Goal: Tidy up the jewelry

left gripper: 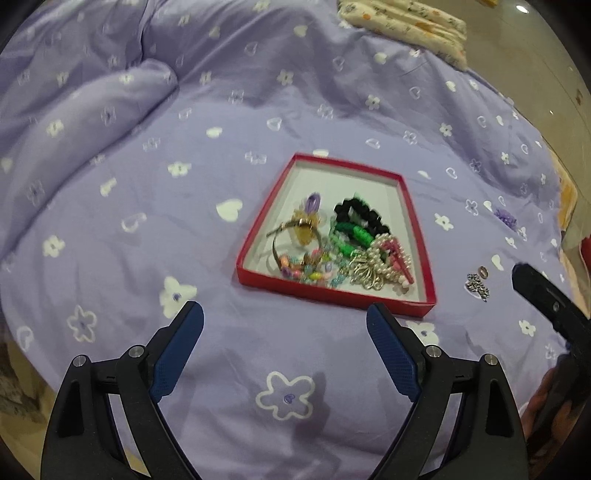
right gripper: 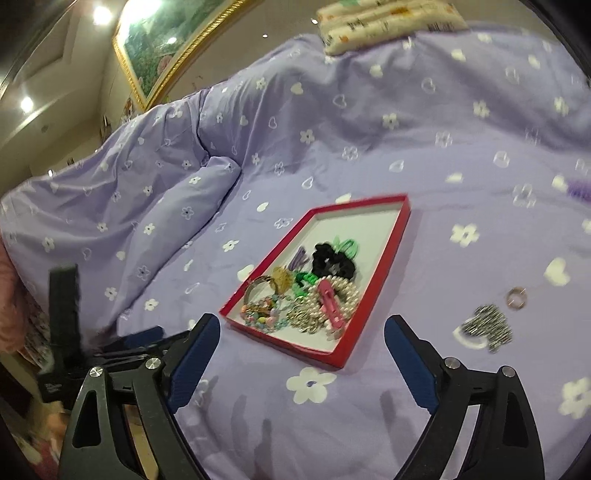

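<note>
A red shallow box (left gripper: 334,291) with a white inside lies on a purple bedspread (left gripper: 184,206) that is printed with white flowers and hearts. Most of the jewelry is gathered in the near half of this box. There is a black scrunchie (left gripper: 356,212) toward the middle, a green beaded bracelet (left gripper: 351,234) just in front of it, and a pearl bracelet (left gripper: 384,254) with a pink hair clip (left gripper: 397,254) lying on it. A silver brooch (left gripper: 365,275) touches the pearls at the near side. On the left part of the box there is a gold bangle (left gripper: 277,247), a string of colourful beads (left gripper: 306,271) and a purple and yellow piece (left gripper: 312,206), which is too blurred to name.

Some pieces are outside the box, on the bedspread to its right: a small ring (right gripper: 516,297), a sparkling silver ornament (right gripper: 487,326) near it, and farther away a purple hair accessory (left gripper: 504,218).

The left gripper (left gripper: 284,334) hovers above the bedspread just in front of the box, its jaws wide apart with nothing between them. The right gripper (right gripper: 301,345) is beside it at the near right corner of the box, also spread wide and empty. A folded patterned cloth (right gripper: 388,26) lies at the far edge of the bed, and a gold-framed picture (right gripper: 166,40) hangs on the wall.
</note>
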`<state>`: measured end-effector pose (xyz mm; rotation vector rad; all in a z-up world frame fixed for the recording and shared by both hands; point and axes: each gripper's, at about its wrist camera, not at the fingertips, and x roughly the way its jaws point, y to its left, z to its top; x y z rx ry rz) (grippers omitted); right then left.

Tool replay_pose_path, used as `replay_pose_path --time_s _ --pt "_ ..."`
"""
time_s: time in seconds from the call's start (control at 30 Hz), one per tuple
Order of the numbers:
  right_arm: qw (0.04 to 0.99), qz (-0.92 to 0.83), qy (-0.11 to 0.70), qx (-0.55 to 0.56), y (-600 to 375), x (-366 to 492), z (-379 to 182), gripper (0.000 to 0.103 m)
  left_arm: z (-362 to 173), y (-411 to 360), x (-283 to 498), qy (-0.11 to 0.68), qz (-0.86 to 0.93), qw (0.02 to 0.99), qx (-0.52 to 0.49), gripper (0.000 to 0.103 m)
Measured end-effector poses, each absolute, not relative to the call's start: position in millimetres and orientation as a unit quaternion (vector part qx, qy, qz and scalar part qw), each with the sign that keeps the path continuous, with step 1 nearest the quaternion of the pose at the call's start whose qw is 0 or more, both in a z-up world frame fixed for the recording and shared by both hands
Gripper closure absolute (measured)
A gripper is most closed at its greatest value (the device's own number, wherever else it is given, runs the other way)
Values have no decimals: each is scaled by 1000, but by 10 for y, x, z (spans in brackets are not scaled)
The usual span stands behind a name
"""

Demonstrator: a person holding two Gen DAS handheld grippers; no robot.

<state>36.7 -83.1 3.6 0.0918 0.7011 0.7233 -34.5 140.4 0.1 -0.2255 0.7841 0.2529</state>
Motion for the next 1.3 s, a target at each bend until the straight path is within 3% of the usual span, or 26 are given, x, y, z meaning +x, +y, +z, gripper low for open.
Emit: replay_pose_path --time_s 0.1,0.17,0.27,0.73,1.3 --pt "889 338 310 8 -776 303 246 9 204 1360 -373 364 125 919 -86 8" --pt "892 340 297 -15 -728 281 383 8 374 1330 -423 336 129 930 -71 0" --pt "903 333 268 -47 -667 212 516 0 425 1310 -420 319 150 934 -50 0" --pt "887 323 327 -39 -638 173 -239 0 -230 1296 -458 351 177 918 -53 0" --pt "884 327 334 -25 -686 109 -429 0 -312 1192 -586 341 179 922 -38 0"
